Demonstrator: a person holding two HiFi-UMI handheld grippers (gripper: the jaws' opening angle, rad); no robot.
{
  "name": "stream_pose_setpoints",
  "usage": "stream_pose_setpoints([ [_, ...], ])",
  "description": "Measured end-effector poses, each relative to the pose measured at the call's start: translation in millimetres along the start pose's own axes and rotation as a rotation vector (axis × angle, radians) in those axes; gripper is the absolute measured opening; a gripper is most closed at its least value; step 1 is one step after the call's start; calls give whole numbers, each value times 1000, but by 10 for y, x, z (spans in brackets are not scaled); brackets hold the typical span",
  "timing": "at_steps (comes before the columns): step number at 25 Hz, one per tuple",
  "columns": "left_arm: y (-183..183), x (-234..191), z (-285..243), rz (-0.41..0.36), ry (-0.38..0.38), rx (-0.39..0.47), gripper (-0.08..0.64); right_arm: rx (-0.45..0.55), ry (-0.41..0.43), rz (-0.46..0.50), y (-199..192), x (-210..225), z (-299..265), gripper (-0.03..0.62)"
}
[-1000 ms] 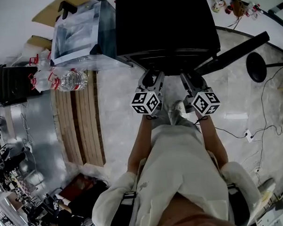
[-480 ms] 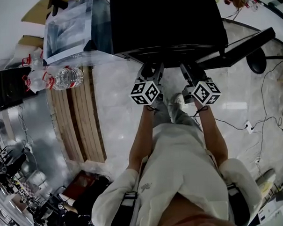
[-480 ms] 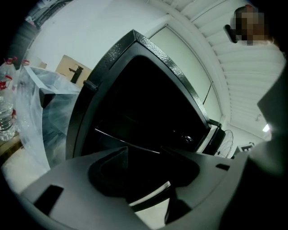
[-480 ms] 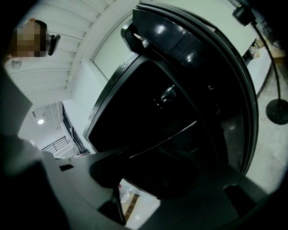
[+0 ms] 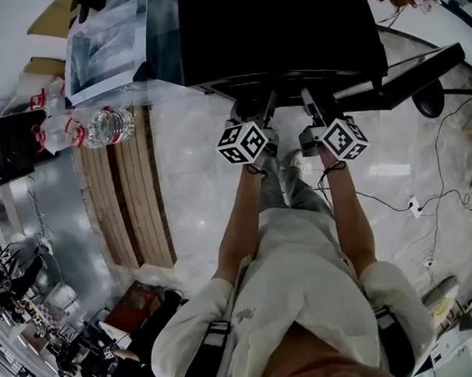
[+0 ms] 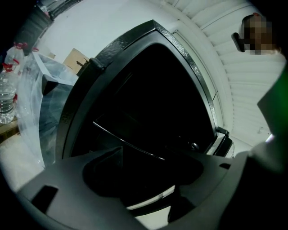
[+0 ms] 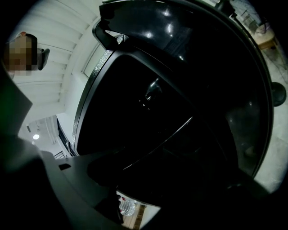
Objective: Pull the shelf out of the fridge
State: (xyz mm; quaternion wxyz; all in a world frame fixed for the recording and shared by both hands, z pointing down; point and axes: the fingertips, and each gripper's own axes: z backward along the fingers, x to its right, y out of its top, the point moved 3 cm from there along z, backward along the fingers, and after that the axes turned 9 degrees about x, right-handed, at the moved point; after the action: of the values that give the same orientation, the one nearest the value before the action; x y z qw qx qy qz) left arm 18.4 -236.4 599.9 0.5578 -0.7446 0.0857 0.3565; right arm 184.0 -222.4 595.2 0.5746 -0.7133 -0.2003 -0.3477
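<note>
The black fridge stands in front of me with its door swung open to the right. Inside its dark cavity the shelf shows only as a thin bright front edge. My left gripper and right gripper point side by side into the opening, just in front of that edge. Both pairs of jaws have just been opening and now stand wide. Nothing shows gripped between them. The interior is too dark to tell whether a finger touches the shelf.
Left of the fridge are a plastic-wrapped box, a water bottle and a run of wooden planks. Cables trail over the marble floor on the right. A round black stand base sits beyond the door.
Both grippers have shifted closer to the fridge's front, and their marker cubes have rolled slightly. The fridge and its door now sit larger in the head view.
</note>
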Motion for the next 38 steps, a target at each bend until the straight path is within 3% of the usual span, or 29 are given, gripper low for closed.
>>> stream_pose_setpoints([
  [5, 19, -29, -92, 57, 0, 30, 290, 23, -1, -55, -15, 77, -92, 298],
  [12, 21, -68, -257, 97, 0, 52, 290, 36, 7, -54, -21, 122, -243, 301],
  [28, 74, -142, -608, 85, -13, 102, 287, 54, 20, -9, -32, 237, -544, 216],
  [31, 69, -159, -631, 75, -6, 109, 230, 62, 43, 0, -18, 219, -568, 206],
  [33, 66, -174, -626, 75, -9, 120, 174, 67, 57, 7, -16, 189, -581, 145],
  [38, 60, -181, -612, 106, -26, 144, 143, 98, 65, -48, -31, 187, -571, 118],
])
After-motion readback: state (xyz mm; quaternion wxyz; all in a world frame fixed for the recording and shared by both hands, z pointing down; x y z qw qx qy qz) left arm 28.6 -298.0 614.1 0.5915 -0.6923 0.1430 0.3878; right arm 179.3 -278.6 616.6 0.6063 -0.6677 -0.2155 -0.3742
